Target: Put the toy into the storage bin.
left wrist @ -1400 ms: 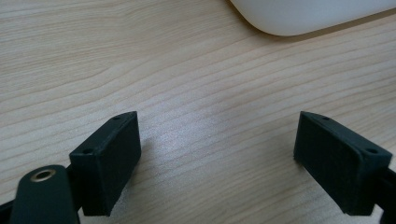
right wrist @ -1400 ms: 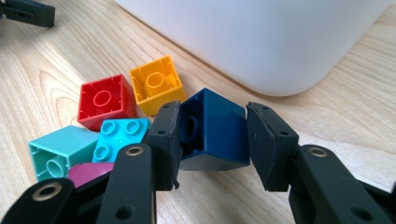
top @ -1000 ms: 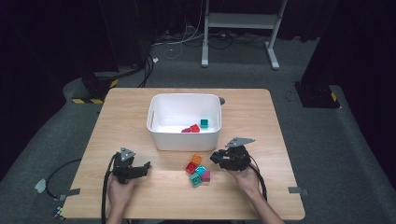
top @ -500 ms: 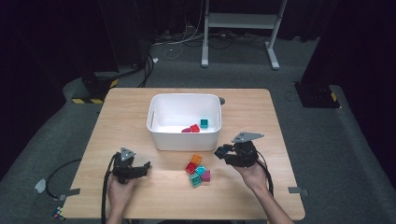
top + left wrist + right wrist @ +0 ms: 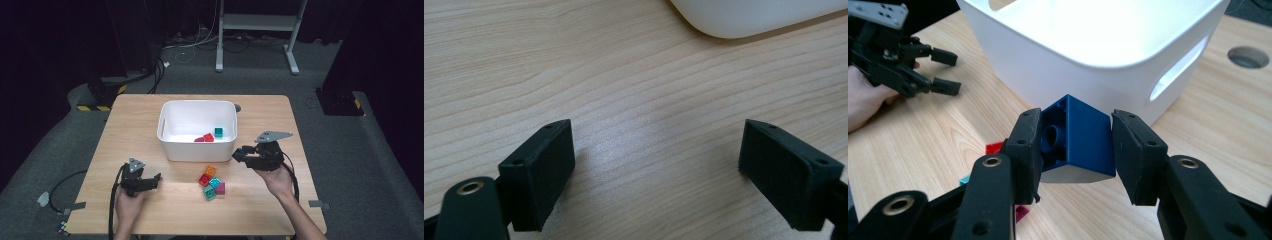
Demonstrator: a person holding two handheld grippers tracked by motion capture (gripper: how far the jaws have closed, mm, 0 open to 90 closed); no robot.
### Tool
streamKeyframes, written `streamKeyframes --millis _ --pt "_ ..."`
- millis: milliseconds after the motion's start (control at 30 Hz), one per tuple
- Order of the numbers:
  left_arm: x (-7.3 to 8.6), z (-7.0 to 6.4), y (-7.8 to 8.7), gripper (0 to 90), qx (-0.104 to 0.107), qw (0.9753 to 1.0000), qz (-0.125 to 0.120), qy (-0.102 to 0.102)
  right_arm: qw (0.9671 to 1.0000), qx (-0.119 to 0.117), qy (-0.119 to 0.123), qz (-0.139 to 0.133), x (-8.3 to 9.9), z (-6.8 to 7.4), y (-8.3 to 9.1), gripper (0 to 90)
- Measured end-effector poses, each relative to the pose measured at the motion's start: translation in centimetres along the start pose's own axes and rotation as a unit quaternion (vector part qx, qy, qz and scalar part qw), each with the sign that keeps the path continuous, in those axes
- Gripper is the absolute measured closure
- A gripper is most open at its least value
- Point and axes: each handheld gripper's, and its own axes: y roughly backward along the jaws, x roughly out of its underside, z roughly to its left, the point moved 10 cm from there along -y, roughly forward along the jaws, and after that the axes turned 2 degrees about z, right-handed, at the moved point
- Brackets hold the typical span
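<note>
Our right gripper (image 5: 1075, 150) has its jaws clamped on a blue block (image 5: 1078, 142), one black pad flat against each side, with the block's hollow underside and its inner tube turned toward the camera. In the high view the right gripper (image 5: 241, 155) is lifted off the bench (image 5: 135, 125), with the block a small dark shape at its tip (image 5: 236, 155), just beside the front right corner of the white bin (image 5: 197, 150) and not yet over its rim. The bin's near wall and a slotted handle fill the space right behind the block in the right gripper view.

Our left gripper (image 5: 656, 170) has its jaws spread wide apart with nothing between them, only bare wood grain below; a curved corner of the bin shows at the top edge of that view. From above, the left gripper (image 5: 155, 179) sits low at the front left of the bench, well apart from the bin and pointing toward the loose blocks.

Between our two grippers, near the front of the bench, lies a small cluster of blocks (image 5: 211, 183): orange, red, teal and magenta, touching or nearly touching one another. Inside the bin we see a red block (image 5: 208, 137), a teal block (image 5: 218, 132) and a magenta piece (image 5: 199, 140) near the front right corner of its floor.
</note>
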Motion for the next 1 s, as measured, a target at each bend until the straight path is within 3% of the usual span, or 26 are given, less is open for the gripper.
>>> streamKeyframes --millis 433,1000 --pt "0.0 0.0 0.0 14.8 0.0 1.0 0.0 0.0 0.9997 -0.022 0.001 -0.013 -3.1 0.5 1.8 56.8" --pt "0.0 0.0 0.0 14.8 0.0 1.0 0.0 0.0 0.9994 -0.025 0.011 -0.02 -6.5 0.5 1.8 56.9"
